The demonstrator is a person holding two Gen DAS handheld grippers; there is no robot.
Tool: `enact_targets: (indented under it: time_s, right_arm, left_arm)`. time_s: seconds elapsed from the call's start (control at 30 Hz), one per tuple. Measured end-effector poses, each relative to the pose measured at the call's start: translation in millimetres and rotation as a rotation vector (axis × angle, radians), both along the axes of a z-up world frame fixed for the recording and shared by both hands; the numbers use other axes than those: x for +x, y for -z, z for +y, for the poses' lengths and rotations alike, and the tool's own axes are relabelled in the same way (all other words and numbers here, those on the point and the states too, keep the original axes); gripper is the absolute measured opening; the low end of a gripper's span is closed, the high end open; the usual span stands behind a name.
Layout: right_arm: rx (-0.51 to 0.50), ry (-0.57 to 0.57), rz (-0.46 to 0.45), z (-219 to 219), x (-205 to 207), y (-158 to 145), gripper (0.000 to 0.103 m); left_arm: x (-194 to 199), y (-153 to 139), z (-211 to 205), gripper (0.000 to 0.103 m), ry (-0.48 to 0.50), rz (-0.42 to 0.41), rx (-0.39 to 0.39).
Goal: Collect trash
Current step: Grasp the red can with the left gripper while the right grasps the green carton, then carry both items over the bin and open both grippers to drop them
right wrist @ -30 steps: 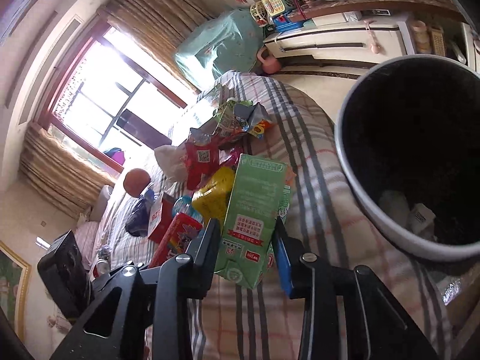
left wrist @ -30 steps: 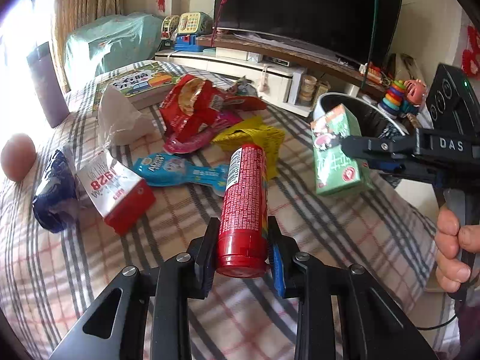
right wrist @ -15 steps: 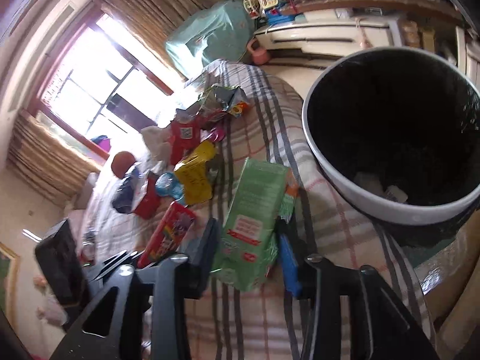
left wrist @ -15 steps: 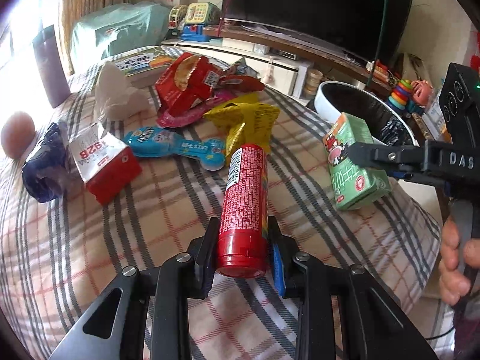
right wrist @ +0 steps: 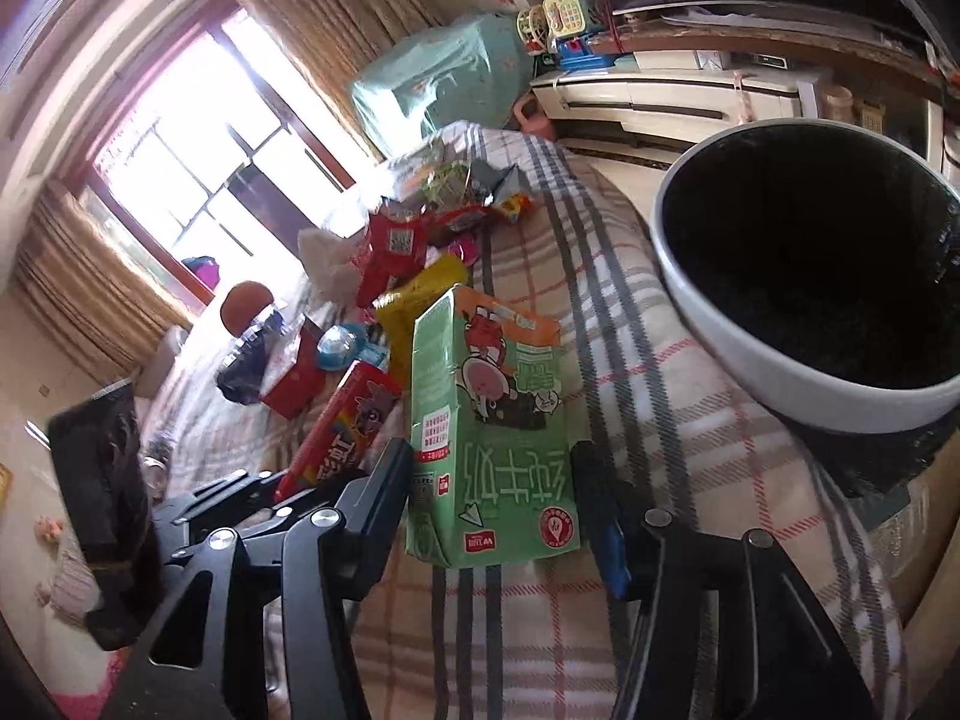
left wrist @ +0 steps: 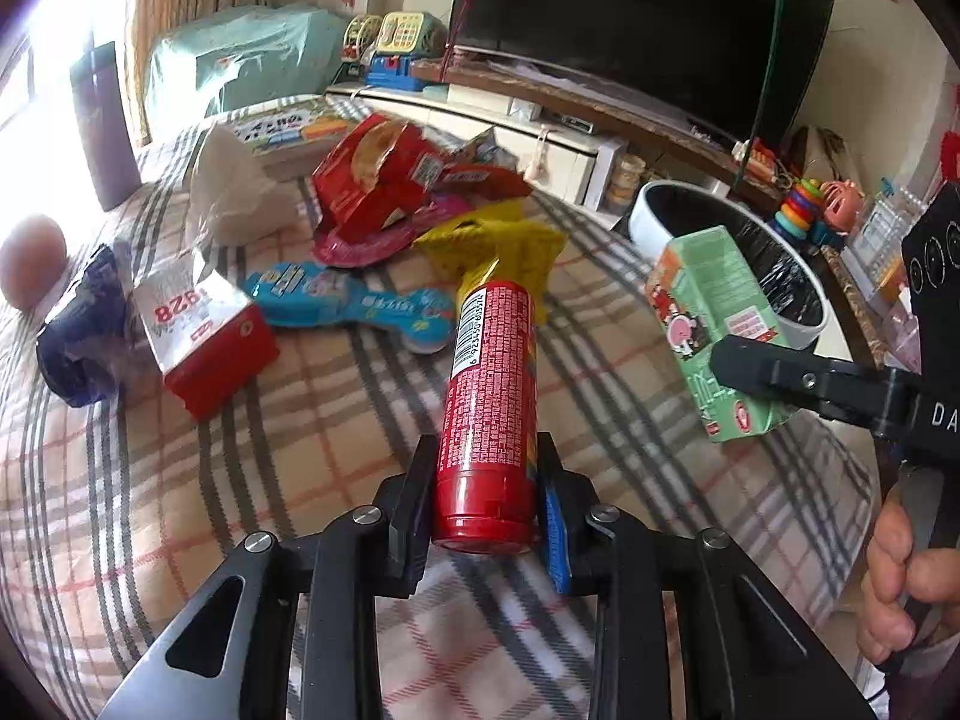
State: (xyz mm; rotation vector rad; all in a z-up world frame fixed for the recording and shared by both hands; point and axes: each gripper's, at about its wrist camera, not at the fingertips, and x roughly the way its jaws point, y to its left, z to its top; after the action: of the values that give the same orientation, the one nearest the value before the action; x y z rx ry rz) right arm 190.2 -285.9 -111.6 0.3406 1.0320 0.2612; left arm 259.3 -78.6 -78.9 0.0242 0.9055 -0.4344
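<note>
My left gripper (left wrist: 483, 480) is shut on a red cylindrical can (left wrist: 489, 396) and holds it above the plaid bed cover (left wrist: 300, 420). My right gripper (right wrist: 492, 480) is shut on a green milk carton (right wrist: 492, 420), held above the cover near the white-rimmed black trash bin (right wrist: 708, 336). The carton (left wrist: 714, 330) and the bin (left wrist: 654, 216) also show in the left wrist view at the right. More trash lies on the cover: a yellow wrapper (left wrist: 504, 252), a blue wrapper (left wrist: 354, 300), red snack bags (left wrist: 378, 180), a red-and-white box (left wrist: 204, 330).
A crumpled tissue (left wrist: 228, 192), a dark blue bag (left wrist: 78, 336) and a brown ball (left wrist: 30, 258) lie at the left. A TV (left wrist: 630, 30) on a low cabinet (left wrist: 540, 126) stands behind the bed. Toys (left wrist: 810, 204) sit beyond the bin.
Both grippers have moved over the bed with their loads. The bin looms larger and closer in the right wrist view, and the carton now sits nearer its rim.
</note>
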Motion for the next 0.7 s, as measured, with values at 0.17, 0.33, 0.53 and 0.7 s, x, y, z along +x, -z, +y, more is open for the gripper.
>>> enact_targets:
  time_s: [0.17,0.33,0.53,0.7]
  right_arm:
    - [0.024,0.036,-0.028,-19.7,-9.1,-15.6,0.055]
    - [0.037,0.076,-0.047,-41.9,-15.9,-26.3,0.055]
    - [0.045,0.128,-0.06,-67.5,-21.2,-33.9,0.055]
    - [0.048,0.163,-0.067,-88.9,-21.9,-38.5,0.055]
  left_arm:
    - [-1.6,-8.4,-7.1,0.029,0.016,-0.005,-0.039]
    - [-2.6,-15.7,-22.7,0.029,0.041,-0.013,-0.052]
    - [-1.8,-21.3,-45.6,0.029,0.074,-0.021,-0.048]
    - [2.6,-26.0,-66.2,0.029,0.1,-0.025,-0.038]
